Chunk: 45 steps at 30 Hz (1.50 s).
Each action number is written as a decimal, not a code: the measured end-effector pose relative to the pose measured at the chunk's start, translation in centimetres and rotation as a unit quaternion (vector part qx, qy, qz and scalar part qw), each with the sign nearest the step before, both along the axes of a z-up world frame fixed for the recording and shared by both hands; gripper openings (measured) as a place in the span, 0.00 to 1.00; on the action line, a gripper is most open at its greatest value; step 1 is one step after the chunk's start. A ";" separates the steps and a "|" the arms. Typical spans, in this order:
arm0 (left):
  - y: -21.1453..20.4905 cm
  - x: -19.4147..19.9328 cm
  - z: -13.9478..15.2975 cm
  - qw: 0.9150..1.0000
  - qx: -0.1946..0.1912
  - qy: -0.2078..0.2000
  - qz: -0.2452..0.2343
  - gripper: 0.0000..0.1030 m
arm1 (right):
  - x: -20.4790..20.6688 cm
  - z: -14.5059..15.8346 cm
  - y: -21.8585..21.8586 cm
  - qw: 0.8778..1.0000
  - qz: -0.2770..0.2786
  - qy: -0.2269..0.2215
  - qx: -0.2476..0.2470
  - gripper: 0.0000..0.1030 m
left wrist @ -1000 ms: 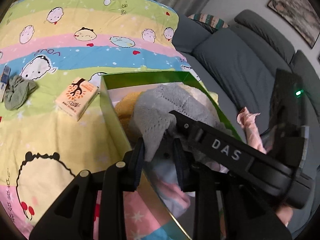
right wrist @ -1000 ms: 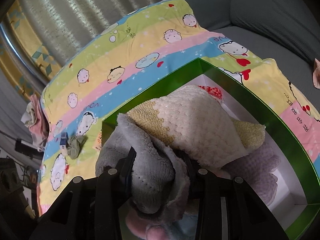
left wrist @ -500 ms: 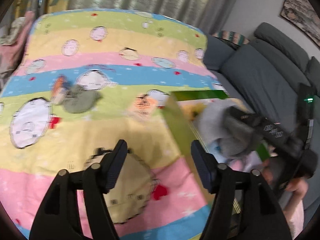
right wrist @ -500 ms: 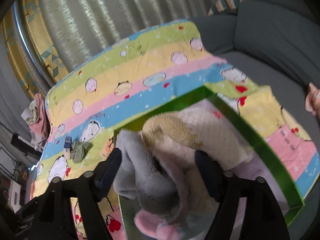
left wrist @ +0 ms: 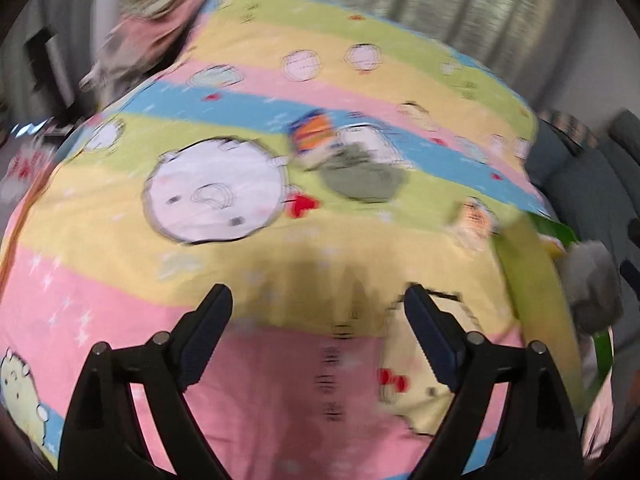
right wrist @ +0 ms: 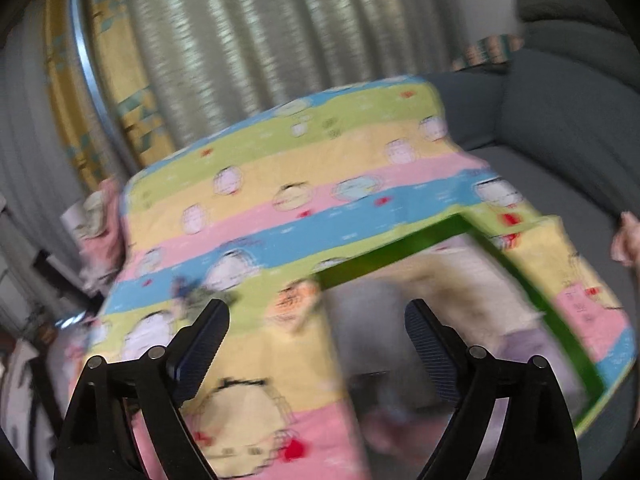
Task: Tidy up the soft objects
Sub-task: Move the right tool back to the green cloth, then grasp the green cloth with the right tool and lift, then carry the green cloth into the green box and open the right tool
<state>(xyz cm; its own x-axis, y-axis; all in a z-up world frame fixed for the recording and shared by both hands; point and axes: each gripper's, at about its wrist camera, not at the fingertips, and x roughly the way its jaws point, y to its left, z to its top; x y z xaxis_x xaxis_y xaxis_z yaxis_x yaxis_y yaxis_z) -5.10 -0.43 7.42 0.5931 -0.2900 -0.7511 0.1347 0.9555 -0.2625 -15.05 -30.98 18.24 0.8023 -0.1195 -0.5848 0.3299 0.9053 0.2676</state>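
- The left gripper (left wrist: 316, 320) has its jaws spread wide and opening, with nothing between them; only the striped cartoon sheet (left wrist: 248, 264) shows in the gap.
- Ahead of it, a crumpled grey-green cloth (left wrist: 362, 180) lies on the sheet, just beside a small orange and blue item (left wrist: 314, 136) too blurred to identify.
- At the right edge of the left wrist view, the green box (left wrist: 532, 276) stands on the sheet with a grey soft piece (left wrist: 592, 280) at its rim.
- The right gripper (right wrist: 316, 318) also has its jaws wide apart and opening, holding nothing.
- Beyond its right finger, the green box (right wrist: 384, 260) contains grey and cream soft things (right wrist: 420, 308), blurred by motion.
- A small orange carton (right wrist: 294, 300) sits on the sheet just beside the box's near corner.
- A grey sofa (right wrist: 560, 120) borders the sheet on the right.
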 end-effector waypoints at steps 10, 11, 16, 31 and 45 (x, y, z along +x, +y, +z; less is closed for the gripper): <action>4.3 -0.1 1.4 0.996 0.030 -0.029 0.081 0.85 | 14.9 -6.8 9.4 0.983 0.126 0.107 0.084 0.88; 4.5 -0.1 1.4 0.996 0.031 -0.029 0.082 0.85 | 16.3 -7.7 9.9 0.982 0.121 0.121 0.084 0.88; 5.5 0.4 1.1 0.997 -0.016 -0.012 0.071 0.85 | 22.1 -11.8 11.5 0.979 0.076 0.171 0.081 0.74; 3.6 0.6 -0.3 0.998 -0.027 0.023 0.045 0.85 | 17.9 -10.9 10.4 0.980 0.106 0.154 0.072 0.11; -4.1 -0.3 -4.0 0.992 -0.045 0.085 -0.084 0.55 | 8.9 -13.2 9.8 0.960 0.153 0.176 0.155 0.11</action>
<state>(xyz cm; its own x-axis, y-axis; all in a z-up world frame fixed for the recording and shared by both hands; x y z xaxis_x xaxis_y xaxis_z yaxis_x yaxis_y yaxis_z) -5.38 -4.48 3.43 0.3989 -0.4434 -0.8027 0.2361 0.8955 -0.3773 -6.11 -21.16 5.00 0.5184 0.3135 -0.7956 0.1810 0.8691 0.4604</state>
